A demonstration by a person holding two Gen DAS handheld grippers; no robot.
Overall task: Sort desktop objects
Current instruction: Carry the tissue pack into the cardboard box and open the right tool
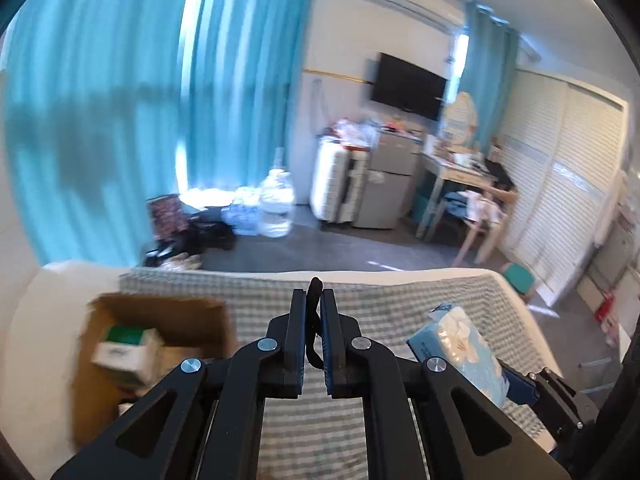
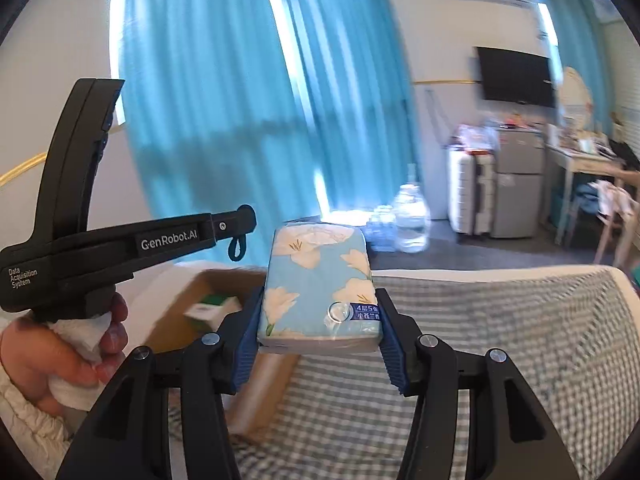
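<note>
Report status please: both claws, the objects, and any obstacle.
Left claw shut on a thin black loop. Right claw shut on tissue pack. Cardboard box open below left; nothing blocks it.

Free room: green-and-white checked cloth surface (image 2: pixel 500 340) bare ahead and to the right | Obstacle left: open brown cardboard box (image 1: pixel 160 320), green-and-white carton (image 1: pixel 128 346) inside it, space beside carton open | Obstacle in air: left gripper (image 2: pixel 240 222), just left of blue floral tissue pack (image 2: pixel 320 288) | Beyond far edge: open floor.
</note>
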